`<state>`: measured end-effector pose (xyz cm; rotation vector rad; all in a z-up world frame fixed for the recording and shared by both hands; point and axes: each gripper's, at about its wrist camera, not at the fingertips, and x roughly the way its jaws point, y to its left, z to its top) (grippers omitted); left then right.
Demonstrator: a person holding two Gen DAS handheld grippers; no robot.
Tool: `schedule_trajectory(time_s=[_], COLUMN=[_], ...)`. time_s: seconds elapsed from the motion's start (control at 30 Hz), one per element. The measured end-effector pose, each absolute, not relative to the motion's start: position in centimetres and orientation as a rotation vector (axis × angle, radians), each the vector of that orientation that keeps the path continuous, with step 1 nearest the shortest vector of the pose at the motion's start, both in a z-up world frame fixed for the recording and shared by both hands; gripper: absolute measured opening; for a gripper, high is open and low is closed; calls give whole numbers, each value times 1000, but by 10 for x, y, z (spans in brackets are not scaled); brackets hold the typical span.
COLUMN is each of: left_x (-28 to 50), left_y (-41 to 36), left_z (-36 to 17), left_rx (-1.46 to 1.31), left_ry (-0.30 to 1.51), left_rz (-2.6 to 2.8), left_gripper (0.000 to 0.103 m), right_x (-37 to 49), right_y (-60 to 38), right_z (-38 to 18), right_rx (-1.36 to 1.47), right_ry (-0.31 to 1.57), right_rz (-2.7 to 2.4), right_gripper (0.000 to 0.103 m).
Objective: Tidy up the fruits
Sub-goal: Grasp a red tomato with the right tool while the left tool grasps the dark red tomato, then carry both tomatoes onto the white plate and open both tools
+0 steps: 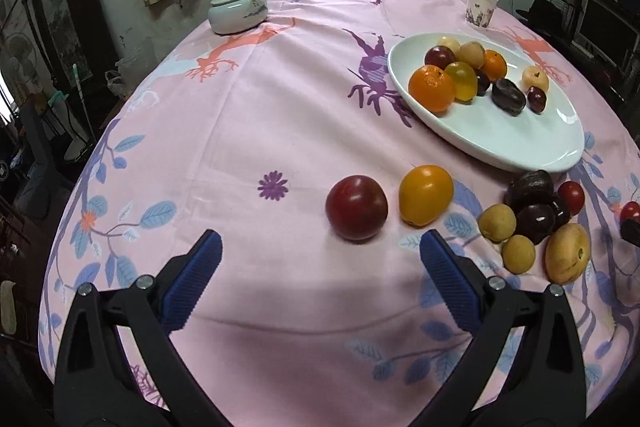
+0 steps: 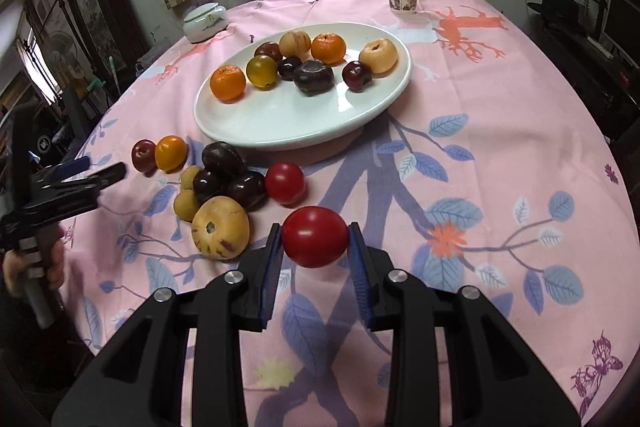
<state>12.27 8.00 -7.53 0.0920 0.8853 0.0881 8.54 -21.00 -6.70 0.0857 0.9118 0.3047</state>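
Between the right gripper's (image 2: 315, 242) closed jaws sits a red tomato (image 2: 314, 242), pads pressing both sides, just above the cloth and near the loose pile; the left gripper (image 1: 320, 259) hangs open, empty, before a dark red plum (image 1: 356, 207). White plate (image 2: 280, 123): nine fruits on it. Off it I count ten, the gripped one included, so roughly half seems done.

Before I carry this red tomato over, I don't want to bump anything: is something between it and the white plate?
Yes. The red tomato, clamped in the right hand-held gripper, has a smaller red tomato directly ahead, before the white plate. The dark fruit pile sits just left. Lifting over should clear them.
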Motion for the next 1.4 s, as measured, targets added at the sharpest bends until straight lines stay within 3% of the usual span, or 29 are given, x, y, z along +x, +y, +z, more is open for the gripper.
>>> schedule_trajectory(time_s=[0.2,0.3,0.37,0.43,0.9,1.4], left_x=[148,157,163,163,77,17], left_y=[86,91,93,86,67,19], left_z=[-89,-96,-102,-102,-47,-41], left_rx=[49,-19,-102,-102,-128,-74], left_ry=[912,941,972,959,829,813], left_rz=[117,61,-21,-52,-42,-148], left_gripper=[97,77,52,40,39,39], right_x=[78,78,80,80,62,18], right_y=[-223,-224,-222,-221,-202,-160], right_z=[-58,-59,-61,-63,-47,-33], right_rx=[123,140,145,145,109,1], right_ry=[892,894,901,907,869,832], right_rz=[300,312,315,318,334,380], right_gripper=[33,33,33,33,33,33])
